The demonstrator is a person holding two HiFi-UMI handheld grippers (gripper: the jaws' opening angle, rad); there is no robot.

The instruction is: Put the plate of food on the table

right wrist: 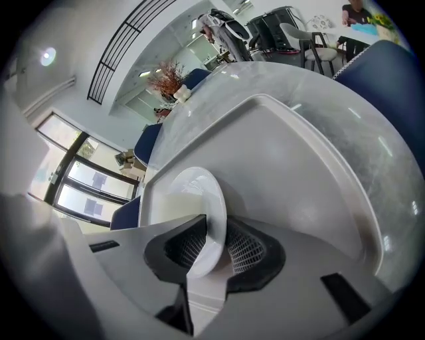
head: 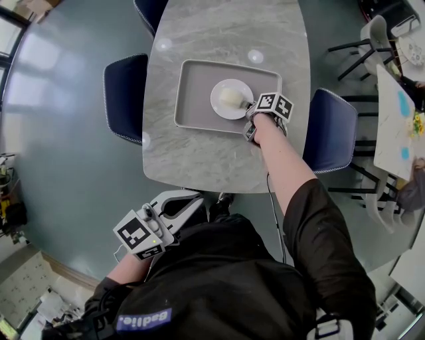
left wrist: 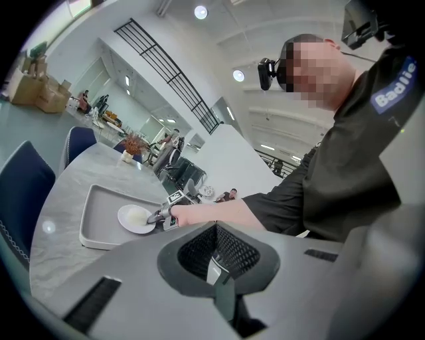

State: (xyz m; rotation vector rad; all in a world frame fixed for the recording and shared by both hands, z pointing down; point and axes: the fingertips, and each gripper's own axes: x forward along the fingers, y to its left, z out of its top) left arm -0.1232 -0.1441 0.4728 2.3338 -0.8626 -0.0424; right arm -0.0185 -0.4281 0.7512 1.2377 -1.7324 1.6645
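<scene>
A small white plate (head: 226, 99) with a pale mound of food (head: 231, 97) is inside the grey tray (head: 192, 66) on the marble table (head: 199, 159). My right gripper (head: 250, 106) reaches in from the right and is shut on the plate's near rim (right wrist: 207, 229). The rim shows pinched between the black pads in the right gripper view. Whether the plate is off the tray floor (right wrist: 299, 172) I cannot tell. My left gripper (head: 182, 199) hangs low by the person's body, off the table's near edge, shut and empty (left wrist: 216, 265). The left gripper view shows the plate (left wrist: 136, 219) from afar.
Dark blue chairs stand at the table's left (head: 126, 96), right (head: 332, 129) and far end (head: 149, 10). Another table (head: 395, 126) with coloured items and more chairs is at the far right. Grey floor surrounds the table.
</scene>
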